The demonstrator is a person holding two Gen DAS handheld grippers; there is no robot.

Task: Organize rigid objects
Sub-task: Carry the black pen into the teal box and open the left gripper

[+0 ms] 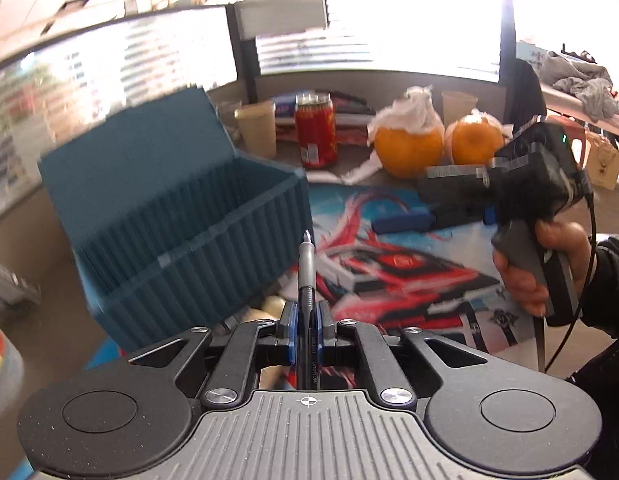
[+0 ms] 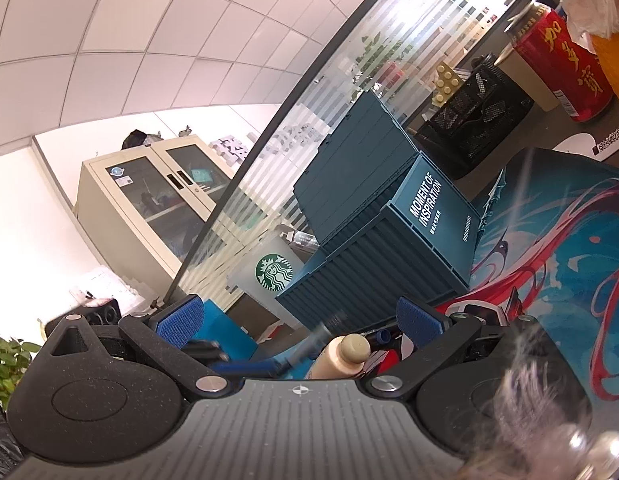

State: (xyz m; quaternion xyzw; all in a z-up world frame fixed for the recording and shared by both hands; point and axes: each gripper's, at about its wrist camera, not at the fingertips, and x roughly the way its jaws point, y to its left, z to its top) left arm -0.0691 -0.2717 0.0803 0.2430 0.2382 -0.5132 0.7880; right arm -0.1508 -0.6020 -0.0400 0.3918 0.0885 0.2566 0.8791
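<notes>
My left gripper is shut on a dark grey pen, whose tip points forward past the blue pads. Just ahead and to the left stands a teal ribbed box with its lid up. A beige tube lies on the mat below the fingers. At the right, a hand holds my right gripper level above the mat. In the right wrist view my right gripper is open and holds nothing. The beige tube and a blurred dark pen show low between its pads, and the teal box is ahead.
A printed red and blue mat covers the desk, with a dark blue bar on it. Behind stand a red can, two oranges wrapped in tissue and a beige cup. A black mesh holder and a Starbucks cup flank the box.
</notes>
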